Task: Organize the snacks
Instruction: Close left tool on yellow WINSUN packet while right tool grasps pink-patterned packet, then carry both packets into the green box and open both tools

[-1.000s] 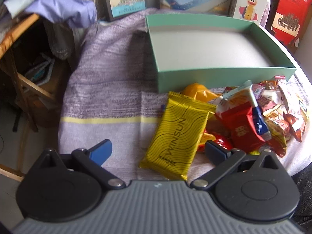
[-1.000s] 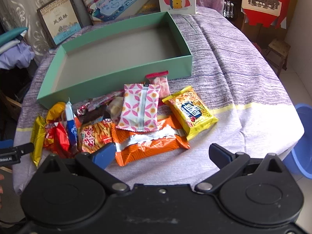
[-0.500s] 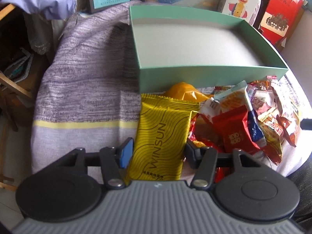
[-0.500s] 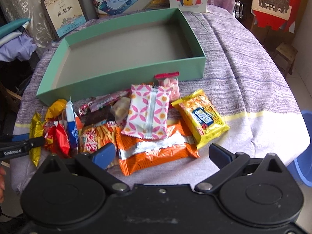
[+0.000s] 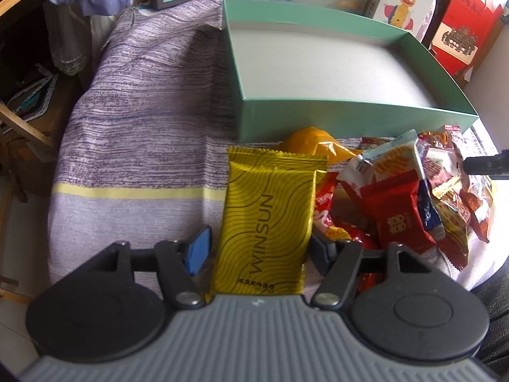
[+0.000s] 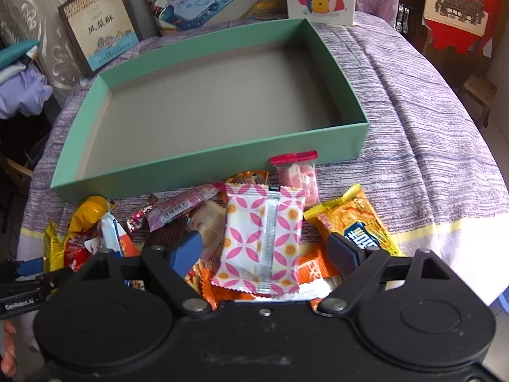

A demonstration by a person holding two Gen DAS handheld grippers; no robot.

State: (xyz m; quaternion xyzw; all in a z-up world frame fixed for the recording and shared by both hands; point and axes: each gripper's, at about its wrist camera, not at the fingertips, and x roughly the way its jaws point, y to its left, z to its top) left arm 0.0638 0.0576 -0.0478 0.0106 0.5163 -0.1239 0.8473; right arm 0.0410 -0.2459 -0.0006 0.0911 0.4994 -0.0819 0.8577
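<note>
On the purple striped cloth [image 5: 152,127] the left gripper [image 5: 259,250] straddles a yellow WINSUN packet [image 5: 267,226]; its jaws are opening, with a clear gap at the blue pad on one side, while the dark pad on the other sits right at the packet's edge, so I cannot tell if it touches; the packet lies flat, just in front of the green box [image 6: 191,175]; that box holds nothing, its grey floor bare from wall to wall; a heap of snacks [image 5: 413,197] lies along its near wall, outside it; further right the right gripper [image 6: 265,250] is fairly wide, its jaws closing either side of a pink-patterned packet [image 6: 264,238], pads not yet touching; that packet rests on an orange wrapper [image 6: 311,273]; beside it lies a yellow biscuit pack [image 6: 356,219], and a small red-topped bag [image 6: 297,172] sits against the box wall.
</note>
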